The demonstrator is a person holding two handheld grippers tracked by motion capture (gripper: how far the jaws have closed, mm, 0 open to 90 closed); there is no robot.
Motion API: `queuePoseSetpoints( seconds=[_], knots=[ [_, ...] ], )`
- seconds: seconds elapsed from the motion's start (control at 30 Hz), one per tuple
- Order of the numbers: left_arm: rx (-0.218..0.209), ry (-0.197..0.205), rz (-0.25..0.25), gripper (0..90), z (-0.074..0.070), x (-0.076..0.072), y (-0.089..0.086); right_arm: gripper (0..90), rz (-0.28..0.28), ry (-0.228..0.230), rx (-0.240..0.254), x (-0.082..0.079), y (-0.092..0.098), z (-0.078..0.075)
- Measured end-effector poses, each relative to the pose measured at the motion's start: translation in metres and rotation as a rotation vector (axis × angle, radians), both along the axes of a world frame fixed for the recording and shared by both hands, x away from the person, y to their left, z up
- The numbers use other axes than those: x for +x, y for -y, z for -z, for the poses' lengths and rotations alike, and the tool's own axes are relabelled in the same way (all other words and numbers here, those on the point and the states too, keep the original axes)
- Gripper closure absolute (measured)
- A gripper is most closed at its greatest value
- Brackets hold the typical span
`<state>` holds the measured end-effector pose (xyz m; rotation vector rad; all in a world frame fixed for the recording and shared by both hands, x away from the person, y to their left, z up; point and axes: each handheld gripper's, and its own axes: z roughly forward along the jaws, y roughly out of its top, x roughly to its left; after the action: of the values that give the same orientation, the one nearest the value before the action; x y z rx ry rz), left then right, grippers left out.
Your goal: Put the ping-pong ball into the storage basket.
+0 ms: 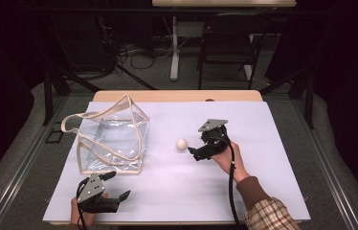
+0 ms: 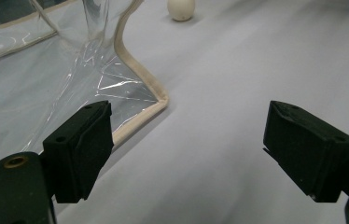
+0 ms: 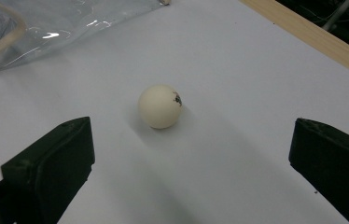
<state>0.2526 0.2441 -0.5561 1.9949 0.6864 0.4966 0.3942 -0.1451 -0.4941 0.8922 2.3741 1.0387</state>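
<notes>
White, small and round, the plastic ball lies just ahead of the right tool, jaws apart; centre it before closing. Left tool also apart.

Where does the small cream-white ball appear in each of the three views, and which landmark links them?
High view: small cream-white ball mid-table, left of the right gripper.
Left gripper view: top edge, centre.
Right gripper view: centre, ahead of the open jaws.
Shared landmark: clear plastic bag with beige trim.

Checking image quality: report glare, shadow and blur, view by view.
High view: dark surround, lit table, small ball. Left gripper view: glare streaks on the clear bag, near jaws soft. Right gripper view: the ball is sharp and casts a soft shadow.
</notes>
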Motion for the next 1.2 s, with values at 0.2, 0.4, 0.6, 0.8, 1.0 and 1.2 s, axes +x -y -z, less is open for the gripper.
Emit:
queuePoseSetpoints(
  seconds=[0.2,0.4,0.6,0.8,1.0,1.2],
  knots=[
    [-0.001,-0.001,0.001,16.0,0.000,0.000,0.000,0.0,0.005,-0.008,0.000,0.006,-0.003,0.001],
    [-0.001,0.000,0.003,16.0,0.000,0.000,0.000,0.0,0.014,-0.020,0.003,0.013,-0.004,0.004],
    [0.003,-0.001,0.005,16.0,0.000,0.001,0.000,0.0,0.011,-0.029,-0.003,0.018,-0.008,0.005],
    [0.000,-0.003,0.004,16.0,0.000,0.000,0.000,0.0,0.005,-0.028,0.005,0.022,-0.013,0.003],
    [0.002,-0.001,0.006,16.0,0.000,0.001,0.000,0.0,0.005,-0.042,0.005,0.025,-0.019,0.005],
    [0.001,-0.001,0.004,16.0,0.000,0.000,0.000,0.0,0.000,-0.046,0.018,0.028,-0.026,0.008]
  ],
)
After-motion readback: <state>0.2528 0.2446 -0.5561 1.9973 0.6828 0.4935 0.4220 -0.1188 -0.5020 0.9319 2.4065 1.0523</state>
